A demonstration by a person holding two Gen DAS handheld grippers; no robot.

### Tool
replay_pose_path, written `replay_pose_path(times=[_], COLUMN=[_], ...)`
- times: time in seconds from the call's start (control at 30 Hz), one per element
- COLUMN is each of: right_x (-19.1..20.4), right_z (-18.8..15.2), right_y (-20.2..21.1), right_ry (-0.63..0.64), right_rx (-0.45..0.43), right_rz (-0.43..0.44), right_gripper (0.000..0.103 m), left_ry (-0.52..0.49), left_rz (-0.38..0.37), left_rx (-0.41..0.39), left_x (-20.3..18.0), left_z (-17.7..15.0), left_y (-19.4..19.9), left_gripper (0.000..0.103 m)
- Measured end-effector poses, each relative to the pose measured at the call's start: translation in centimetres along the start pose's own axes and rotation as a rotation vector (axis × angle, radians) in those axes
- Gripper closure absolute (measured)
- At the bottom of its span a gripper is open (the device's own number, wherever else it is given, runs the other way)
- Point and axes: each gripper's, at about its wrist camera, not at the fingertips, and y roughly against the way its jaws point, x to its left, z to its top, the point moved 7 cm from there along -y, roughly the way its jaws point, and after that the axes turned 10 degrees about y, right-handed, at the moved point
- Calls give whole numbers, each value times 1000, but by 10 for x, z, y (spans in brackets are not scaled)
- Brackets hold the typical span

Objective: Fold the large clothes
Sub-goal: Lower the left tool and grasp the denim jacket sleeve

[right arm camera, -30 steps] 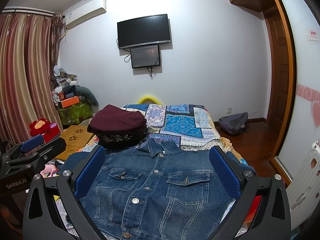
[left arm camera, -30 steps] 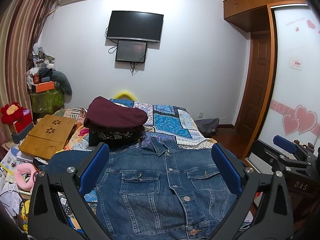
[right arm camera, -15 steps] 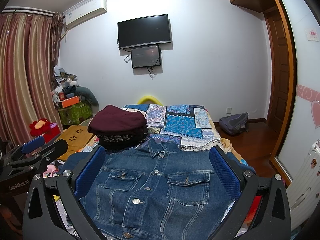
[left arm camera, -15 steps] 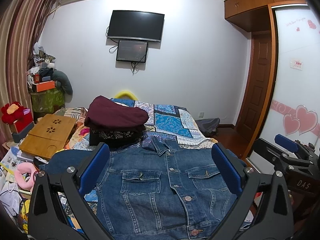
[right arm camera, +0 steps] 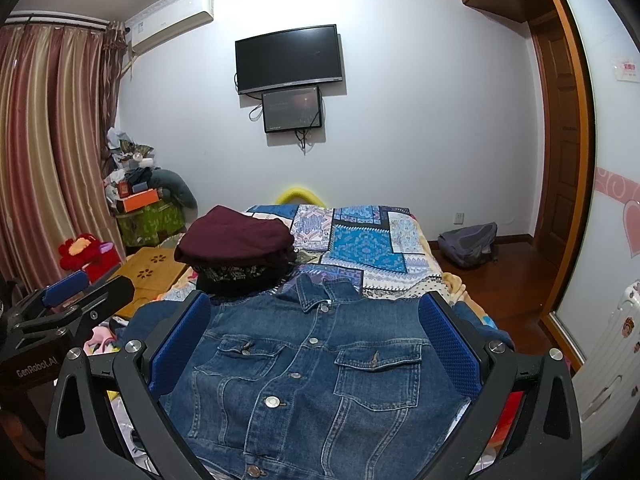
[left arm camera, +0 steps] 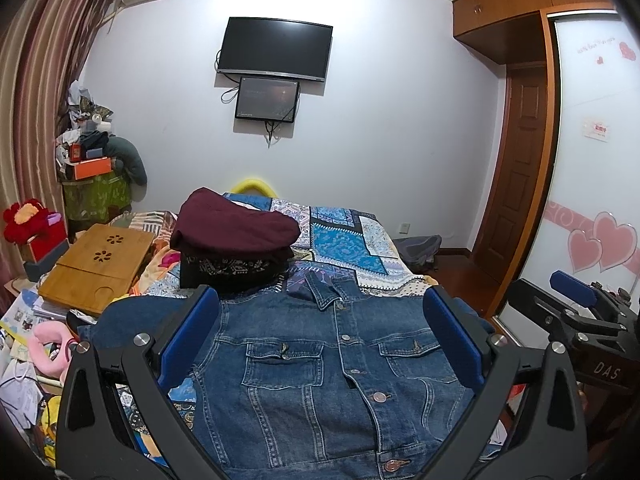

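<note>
Little has shifted since a second ago: both the left gripper (left arm camera: pixel 322 334) and right gripper (right arm camera: pixel 314 340) hover spread wide, empty, above the denim jacket (left arm camera: pixel 320 372) lying flat at lower centre, collar pointing away, equally near each.

Left wrist view: low at the bed's foot, facing the far wall, close over the denim jacket (left arm camera: pixel 320 376) | Right wrist view: just to its right, same heading, equally close | Shared: jacket, patchwork bed (right arm camera: pixel 360 240), wall television (left arm camera: pixel 275 49); each view catches the other tool at its edge.
</note>
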Motion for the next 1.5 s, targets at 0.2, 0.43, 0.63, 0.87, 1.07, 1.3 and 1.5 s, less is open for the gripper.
replay_pose_path(times=[0.2, 0.43, 0.63, 0.87, 1.07, 1.3, 1.5], right_x=[-1, -5, -11, -17, -19, -17, -14], right_z=[-1, -3, -8, -20, -33, -51, -67], right_y=[-9, -28, -53, -91, -121, -157, -181], right_ry=[-2, 3, 3, 9, -12, -39, -60], right_rx=[21, 59, 110, 198, 290, 387, 484], right_rz=[2, -8, -15, -23, -9, 12, 47], right_gripper=[0, 0, 0, 0, 0, 0, 0], left_ry=[-3, 17, 45, 43, 110, 211, 394], left_rz=[16, 77, 183, 321, 401, 531, 590], left_rx=[-1, -5, -14, 7, 73, 164, 283], left_x=[5, 30, 71, 131, 197, 290, 374], left_z=[0, 8, 19, 20, 1, -28, -65], left_y=[-4, -21, -44, -79, -116, -151, -171], left_gripper=[0, 0, 0, 0, 0, 0, 0])
